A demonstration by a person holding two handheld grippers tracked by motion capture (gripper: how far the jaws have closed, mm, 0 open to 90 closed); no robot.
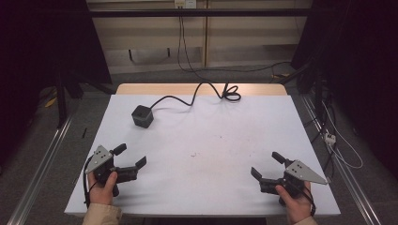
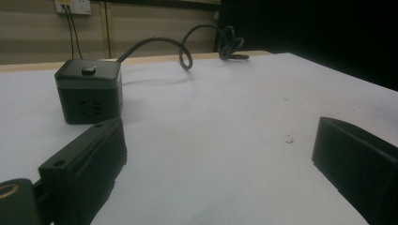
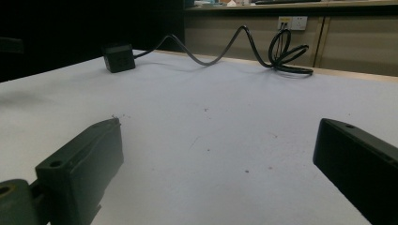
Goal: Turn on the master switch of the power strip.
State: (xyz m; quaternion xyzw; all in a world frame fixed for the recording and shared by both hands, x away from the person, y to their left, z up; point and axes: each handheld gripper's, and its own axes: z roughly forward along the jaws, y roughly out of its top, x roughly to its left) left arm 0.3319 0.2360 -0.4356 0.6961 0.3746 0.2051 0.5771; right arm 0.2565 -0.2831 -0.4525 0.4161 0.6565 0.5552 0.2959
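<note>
- Left hand-held gripper (image 1: 130,156) rests low at the near left of the table (image 1: 206,140), jaws spread, nothing between them.
- Right hand-held gripper (image 1: 266,165) mirrors it at near right, jaws spread, angled inward.
- Socket cube (image 1: 142,116) sits beyond the left gripper, well apart; its cord (image 1: 197,93) trails to the far edge.

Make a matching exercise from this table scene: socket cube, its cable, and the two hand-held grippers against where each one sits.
Things:
1. socket cube
2. cable
3. left hand-held gripper
4. right hand-held gripper

Places:
A. near right edge of the table
B. coiled at the far edge
C. far left part of the white top
D. near left edge

Pairs: 1-C, 2-B, 3-D, 4-A
</note>
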